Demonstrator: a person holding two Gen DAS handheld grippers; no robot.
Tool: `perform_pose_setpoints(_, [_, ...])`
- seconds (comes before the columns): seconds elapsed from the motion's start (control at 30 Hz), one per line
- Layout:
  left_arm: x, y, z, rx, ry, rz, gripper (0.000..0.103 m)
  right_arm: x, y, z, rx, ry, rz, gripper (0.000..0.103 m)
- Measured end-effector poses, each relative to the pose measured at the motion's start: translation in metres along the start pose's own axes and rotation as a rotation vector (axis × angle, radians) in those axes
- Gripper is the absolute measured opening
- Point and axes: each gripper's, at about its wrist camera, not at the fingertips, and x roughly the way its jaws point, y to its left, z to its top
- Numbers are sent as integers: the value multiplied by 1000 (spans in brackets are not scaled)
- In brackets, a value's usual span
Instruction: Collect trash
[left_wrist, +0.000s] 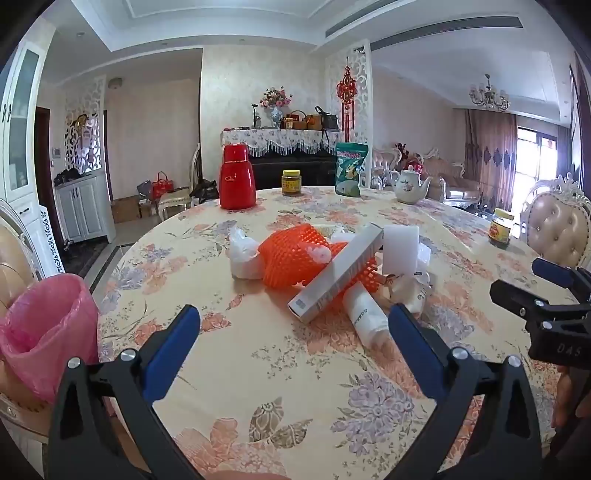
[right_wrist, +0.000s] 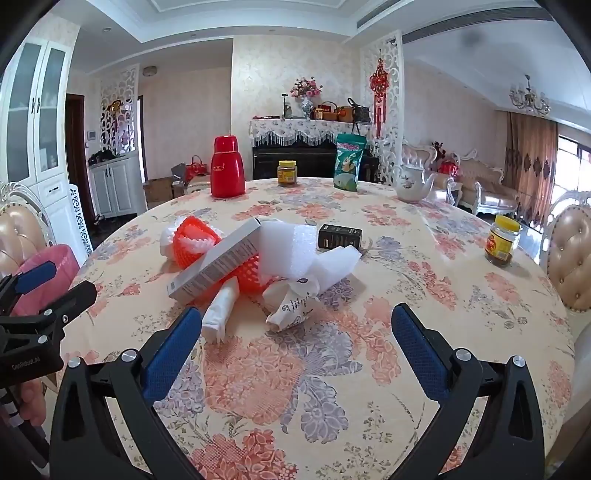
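Note:
A trash pile lies mid-table: orange foam netting (left_wrist: 291, 254) (right_wrist: 192, 240), a long grey-white carton (left_wrist: 340, 273) (right_wrist: 218, 262) across it, white foam sheet (left_wrist: 400, 249) (right_wrist: 291, 251), a white tube (left_wrist: 365, 317) (right_wrist: 219, 310), crumpled white paper (right_wrist: 295, 302), a white plastic bag (left_wrist: 242, 254) and a small black box (right_wrist: 340, 236). A pink-lined bin (left_wrist: 44, 328) (right_wrist: 51, 269) stands at the table's left edge. My left gripper (left_wrist: 295, 321) is open and empty, just short of the carton and tube. My right gripper (right_wrist: 297, 321) is open and empty, just short of the crumpled paper.
On the floral tablecloth (left_wrist: 280, 369) at the far side stand a red thermos (left_wrist: 236, 177), a yellow-lidded jar (left_wrist: 291, 181), a green snack bag (left_wrist: 349, 168) and a white teapot (left_wrist: 410, 186). Another jar (right_wrist: 502, 240) stands right. Padded chairs (right_wrist: 570, 254) flank the table.

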Motion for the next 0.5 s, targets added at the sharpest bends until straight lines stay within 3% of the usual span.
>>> perform_pose_setpoints(0.5, [3, -3, 0, 3, 6, 7, 99, 4, -3, -2, 23, 1, 24, 96])
